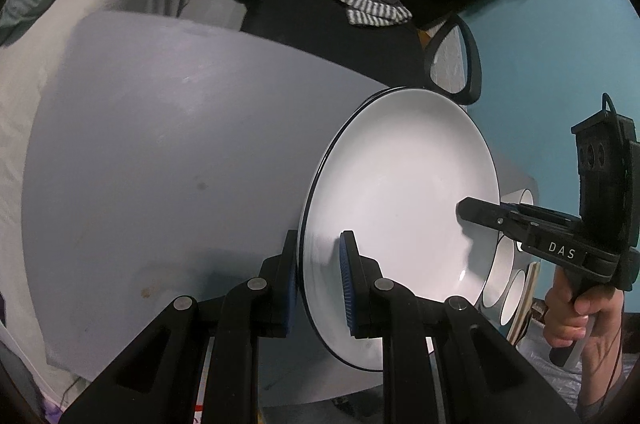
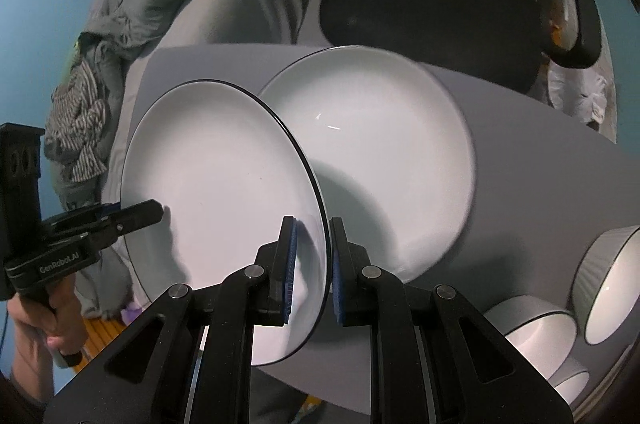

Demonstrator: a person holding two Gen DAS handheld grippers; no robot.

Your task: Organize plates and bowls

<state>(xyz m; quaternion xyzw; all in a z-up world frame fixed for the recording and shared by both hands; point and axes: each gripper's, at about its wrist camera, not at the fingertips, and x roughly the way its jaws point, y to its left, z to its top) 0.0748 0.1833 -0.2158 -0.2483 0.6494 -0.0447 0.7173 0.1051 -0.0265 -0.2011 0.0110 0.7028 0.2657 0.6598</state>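
Note:
A white plate with a thin black rim (image 1: 400,208) is held up off the grey table (image 1: 160,144), gripped from both sides. My left gripper (image 1: 320,280) is shut on its near rim. My right gripper (image 2: 312,272) is shut on the opposite rim of the same plate (image 2: 216,192); it also shows in the left wrist view (image 1: 480,212). The left gripper shows in the right wrist view (image 2: 140,212). A second white plate (image 2: 380,160) lies on the table behind the held one. White ribbed bowls (image 2: 612,280) stand at the right.
A black office chair (image 2: 432,8) draped with clothes stands beyond the table. A bed with grey bedding and clothes (image 2: 132,0) lies at the left. Another bowl (image 2: 532,324) sits near the table's right front corner.

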